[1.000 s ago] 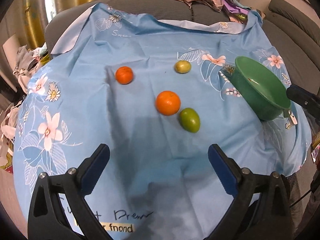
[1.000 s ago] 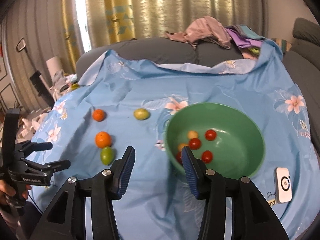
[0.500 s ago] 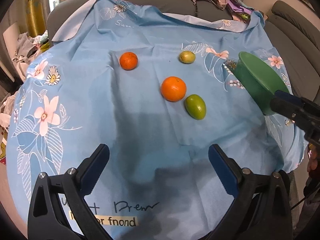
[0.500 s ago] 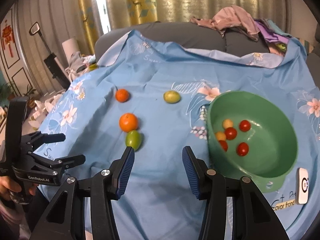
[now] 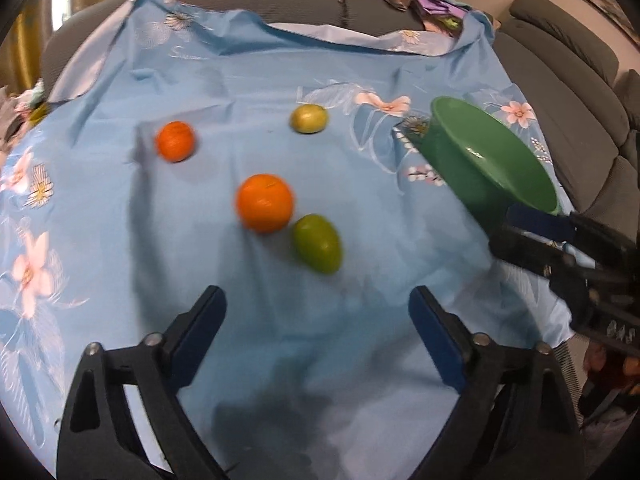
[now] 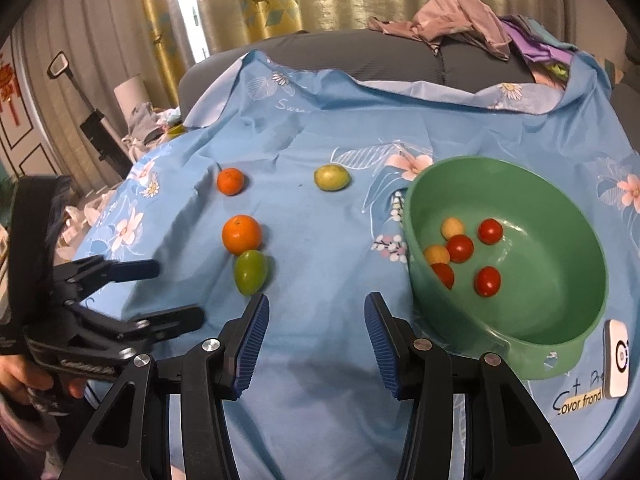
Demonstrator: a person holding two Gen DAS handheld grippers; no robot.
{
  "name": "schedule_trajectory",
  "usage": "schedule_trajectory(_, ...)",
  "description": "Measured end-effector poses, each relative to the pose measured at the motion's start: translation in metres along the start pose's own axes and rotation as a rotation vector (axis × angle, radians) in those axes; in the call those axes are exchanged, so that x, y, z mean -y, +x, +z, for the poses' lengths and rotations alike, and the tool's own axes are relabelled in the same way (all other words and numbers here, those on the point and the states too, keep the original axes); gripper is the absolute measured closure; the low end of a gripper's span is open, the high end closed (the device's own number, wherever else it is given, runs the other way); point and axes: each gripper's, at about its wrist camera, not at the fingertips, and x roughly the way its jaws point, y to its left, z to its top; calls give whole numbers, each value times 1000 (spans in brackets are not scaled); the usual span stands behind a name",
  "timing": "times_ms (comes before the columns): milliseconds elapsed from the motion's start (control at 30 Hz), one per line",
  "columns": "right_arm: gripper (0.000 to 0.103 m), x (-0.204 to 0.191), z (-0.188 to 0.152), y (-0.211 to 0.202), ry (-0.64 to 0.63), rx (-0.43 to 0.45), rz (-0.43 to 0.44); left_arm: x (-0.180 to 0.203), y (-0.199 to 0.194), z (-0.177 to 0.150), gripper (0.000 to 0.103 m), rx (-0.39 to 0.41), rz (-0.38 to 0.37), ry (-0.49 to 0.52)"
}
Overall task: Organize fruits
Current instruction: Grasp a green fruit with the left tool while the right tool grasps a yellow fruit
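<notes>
Your left tool (image 5: 316,312) has its black plastic arms spread wide, the blue ribbed pads far apart with nothing between them. Your right tool (image 6: 316,332) is likewise parted and empty, its blue pads grooved in fine ridges and set on black arms with silver screws.

Just ahead of both tools lies a green oval fruit (image 5: 317,249), smooth and glossy, egg-shaped, resting on the cloth and touching or nearly touching the large orange (image 5: 264,208) behind it. That orange is round with a finely pitted skin. Farther back and to the left sits a small orange (image 5: 175,141), well apart from the pair. To its right, a yellow-green fruit (image 5: 309,119), roundish and dull-skinned, lies near a printed flower.

All four rest on a thin light-blue cloth (image 5: 248,80) printed with pink and white flowers, creased and draped over the bench.

To the right stands a green plastic bowl (image 6: 560,320), round, deep and smooth-walled, with a small tab at its rim. Inside it lie red cherry tomatoes (image 6: 487,281) and a few yellow cherry tomatoes (image 6: 452,227), all small, round and shiny. A small white tag (image 6: 617,359) with a black ring mark lies just beside the bowl.
</notes>
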Motion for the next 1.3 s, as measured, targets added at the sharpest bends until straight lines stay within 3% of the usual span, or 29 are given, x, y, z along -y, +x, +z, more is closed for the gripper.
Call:
schedule_trajectory(233, 53, 14, -3, 6, 20, -2, 12, 4, 38, 20, 39, -47, 8, -23)
schedule_trajectory(300, 53, 18, -3, 9, 25, -5, 13, 5, 45, 22, 52, -56, -2, -24)
schedule_trajectory(367, 53, 21, -4, 12, 31, -7, 16, 6, 51, 24, 56, -66, 8, -11)
schedule_trajectory(467, 53, 26, -3, 16, 41, -10, 20, 3, 55, 25, 70, -75, 15, 0)
schedule_trajectory(633, 53, 26, 0, 23, 42, -17, 31, -5, 51, 22, 70, -67, -9, 4)
schedule_trajectory(800, 53, 20, 10, 32, 33, -21, 69, -19, 18, 20, 69, 3, -44, -9)
schedule_trajectory(1033, 53, 3, 51, 75, 30, -17, 96, -62, -21, 35, 70, 118, -2, -70)
schedule_trajectory(1167, 52, -1, 79, 110, 25, -43, 38, -80, -24, 39, 70, 138, 0, -94)
schedule_trajectory(1300, 45, 0, 104, 149, 17, -93, -38, -91, -20, 40, 70, 136, -15, -110)
